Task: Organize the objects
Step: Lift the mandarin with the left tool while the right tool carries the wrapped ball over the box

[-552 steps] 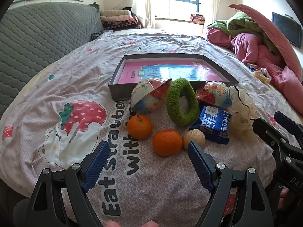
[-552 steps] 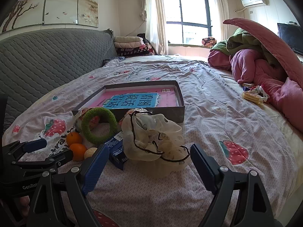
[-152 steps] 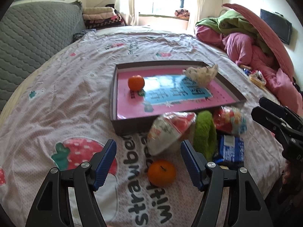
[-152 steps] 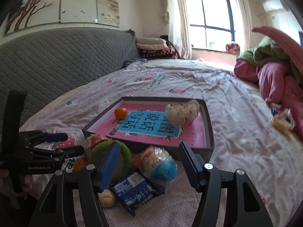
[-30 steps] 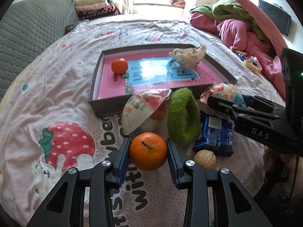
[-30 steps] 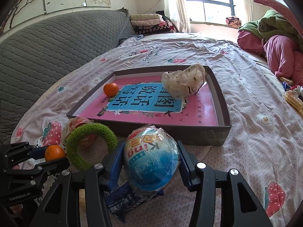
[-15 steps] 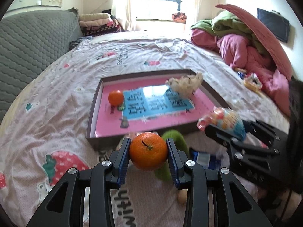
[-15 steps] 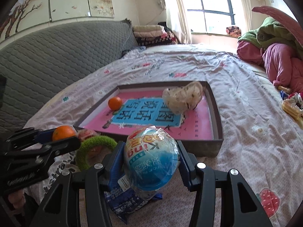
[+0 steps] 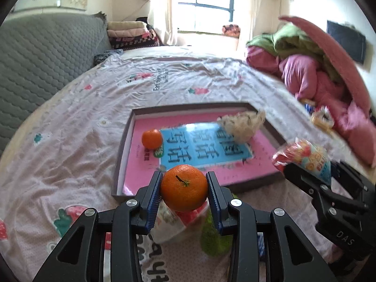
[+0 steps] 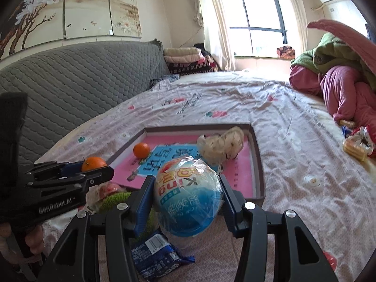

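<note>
Between left tool (image 9: 184, 189) pads, glossy stemmed orange (image 9: 184, 188); right tool (image 10: 186, 201) clamping wrapped egg (image 10: 187, 196)

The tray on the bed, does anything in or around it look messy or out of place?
Inside the tray, an orange and a crumpled net bag lie loose. In front of it, a blue snack packet and a green ring lie jumbled together on the bedspread.

The bedsheet (image 9: 70, 155) is showing as matt, wrinkled printed cloth. On it, the tray (image 9: 122, 150) is looking like matt grey card with a glossy pink and blue printed floor. Inside the tray, the small orange (image 9: 152, 139) is looking dimpled and faintly shiny. Just outside the tray's near wall, the egg-shaped snack (image 10: 188, 197) is gleaming in crinkled clear plastic wrap, and the blue packet (image 10: 159, 258) is showing glossy foil.
</note>
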Demonstrator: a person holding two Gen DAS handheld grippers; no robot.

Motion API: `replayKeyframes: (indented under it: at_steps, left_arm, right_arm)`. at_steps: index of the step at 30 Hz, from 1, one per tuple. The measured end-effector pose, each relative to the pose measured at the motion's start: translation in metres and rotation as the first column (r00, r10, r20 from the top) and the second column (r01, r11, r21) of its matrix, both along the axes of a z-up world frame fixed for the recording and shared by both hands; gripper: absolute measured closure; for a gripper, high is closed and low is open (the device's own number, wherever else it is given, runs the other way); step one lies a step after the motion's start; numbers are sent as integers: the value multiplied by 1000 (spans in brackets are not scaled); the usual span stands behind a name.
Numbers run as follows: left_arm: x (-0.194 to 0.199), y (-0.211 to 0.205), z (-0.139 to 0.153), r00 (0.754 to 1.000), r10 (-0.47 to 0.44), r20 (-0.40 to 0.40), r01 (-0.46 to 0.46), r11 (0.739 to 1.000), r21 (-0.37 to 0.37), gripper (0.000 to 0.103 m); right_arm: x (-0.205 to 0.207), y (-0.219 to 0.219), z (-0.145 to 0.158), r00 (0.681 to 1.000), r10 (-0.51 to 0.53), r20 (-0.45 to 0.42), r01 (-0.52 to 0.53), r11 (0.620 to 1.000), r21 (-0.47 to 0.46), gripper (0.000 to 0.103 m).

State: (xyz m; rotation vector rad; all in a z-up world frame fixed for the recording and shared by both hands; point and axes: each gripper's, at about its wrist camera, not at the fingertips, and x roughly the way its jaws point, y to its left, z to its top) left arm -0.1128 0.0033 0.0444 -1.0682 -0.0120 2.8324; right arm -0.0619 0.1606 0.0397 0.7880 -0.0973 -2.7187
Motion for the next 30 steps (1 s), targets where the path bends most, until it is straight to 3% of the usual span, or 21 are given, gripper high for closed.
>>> replayKeyframes:
  at_steps: [12, 19, 30]
  left_arm:
    - [-24, -36, 9, 993, 78, -88, -84, 994, -64, 65]
    - [-31, -56, 20, 984, 132, -120, -136, 990, -24, 65]
    - [-42, -54, 24, 982, 125, -144, -130, 991, -26, 65]
  right_arm:
    - [0, 6, 35, 988, -67, -142, 67, 998, -6, 50]
    - [-2, -1, 54, 972, -67, -226, 77, 996, 38, 50]
    - [-15, -4, 58, 962, -77, -264, 93, 995, 46, 50]
